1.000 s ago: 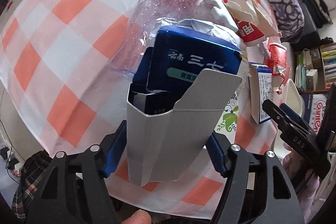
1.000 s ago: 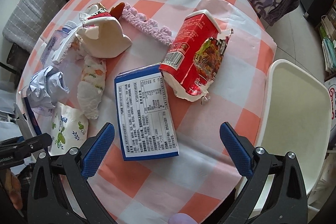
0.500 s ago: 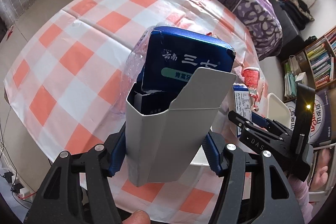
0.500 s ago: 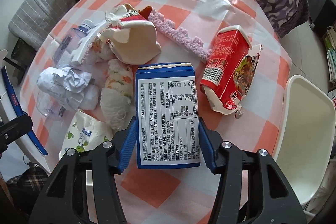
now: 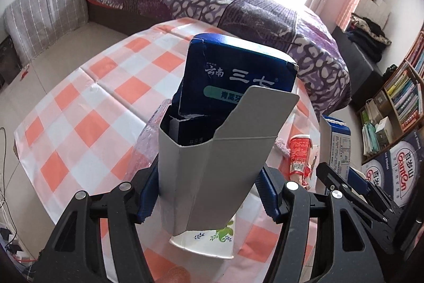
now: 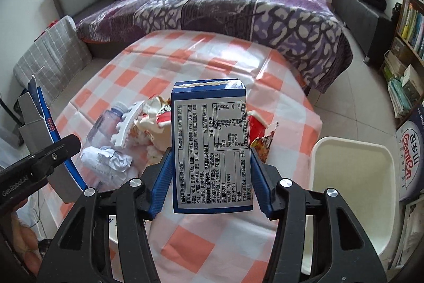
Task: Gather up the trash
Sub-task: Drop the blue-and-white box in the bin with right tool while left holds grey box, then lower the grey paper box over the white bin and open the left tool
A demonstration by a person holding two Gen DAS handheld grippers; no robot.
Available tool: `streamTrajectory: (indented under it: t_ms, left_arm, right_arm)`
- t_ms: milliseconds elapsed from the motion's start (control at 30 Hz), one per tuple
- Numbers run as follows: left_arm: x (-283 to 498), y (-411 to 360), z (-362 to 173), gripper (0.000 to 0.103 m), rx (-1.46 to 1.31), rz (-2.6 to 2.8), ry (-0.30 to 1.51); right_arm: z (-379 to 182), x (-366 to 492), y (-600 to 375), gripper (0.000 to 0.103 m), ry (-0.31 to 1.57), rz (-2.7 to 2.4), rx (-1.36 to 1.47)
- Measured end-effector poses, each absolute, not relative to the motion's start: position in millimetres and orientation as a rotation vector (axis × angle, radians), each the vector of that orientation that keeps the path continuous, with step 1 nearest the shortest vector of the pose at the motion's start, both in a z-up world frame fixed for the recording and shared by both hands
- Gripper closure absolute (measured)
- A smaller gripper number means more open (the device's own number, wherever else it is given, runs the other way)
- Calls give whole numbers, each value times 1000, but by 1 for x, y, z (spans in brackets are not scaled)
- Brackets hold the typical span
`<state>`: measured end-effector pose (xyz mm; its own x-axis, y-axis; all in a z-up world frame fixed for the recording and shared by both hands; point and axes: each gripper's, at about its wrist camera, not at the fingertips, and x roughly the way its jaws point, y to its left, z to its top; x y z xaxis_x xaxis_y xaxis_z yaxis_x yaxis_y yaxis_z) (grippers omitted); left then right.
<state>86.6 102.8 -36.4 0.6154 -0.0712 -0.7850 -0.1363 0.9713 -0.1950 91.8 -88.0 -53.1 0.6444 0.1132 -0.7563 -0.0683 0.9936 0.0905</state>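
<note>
My left gripper (image 5: 208, 194) is shut on a torn blue and grey toothpaste box (image 5: 212, 163) and holds it above the checked table (image 5: 87, 108). My right gripper (image 6: 210, 184) is shut on a blue carton with a white nutrition label (image 6: 210, 147), lifted off the table. Still on the table are a clear plastic bottle (image 6: 103, 121), crumpled white paper (image 6: 108, 163), a torn cream wrapper (image 6: 156, 121) and a red torn carton (image 6: 261, 134). The red carton also shows in the left wrist view (image 5: 299, 153). A white bin (image 6: 352, 187) stands right of the table.
A bed with a purple cover (image 6: 225, 4) lies behind the table. A grey checked cushion (image 6: 50, 55) is at the left. Bookshelves (image 6: 410, 25) and a printed cardboard box (image 6: 410, 161) stand at the right. A tissue pack with a leaf print (image 5: 209, 238) lies under my left gripper.
Both grippers have risen and tilted up, each with its box, so the views now show the bed and room. The right gripper closed on the blue carton and lifted it off the table.
</note>
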Motion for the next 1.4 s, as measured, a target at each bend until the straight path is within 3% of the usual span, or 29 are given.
streamTrajectory:
  t_ms: [333, 800, 900, 1067, 1400]
  left_arm:
    - [85, 52, -27, 40, -133, 91, 768]
    - [92, -28, -37, 40, -75, -73, 796]
    - [93, -47, -40, 40, -64, -122, 810]
    - [93, -77, -46, 40, -48, -195, 829]
    - [92, -129, -56, 39, -48, -336, 902]
  right_arm:
    - [-36, 76, -136, 51, 761, -34, 68]
    - [-45, 58, -231, 49, 836, -243, 178]
    - [-46, 55, -255, 46, 846, -295, 227]
    - [-40, 46, -286, 30, 824, -368, 296]
    - [-30, 32, -333, 23, 786, -457, 439]
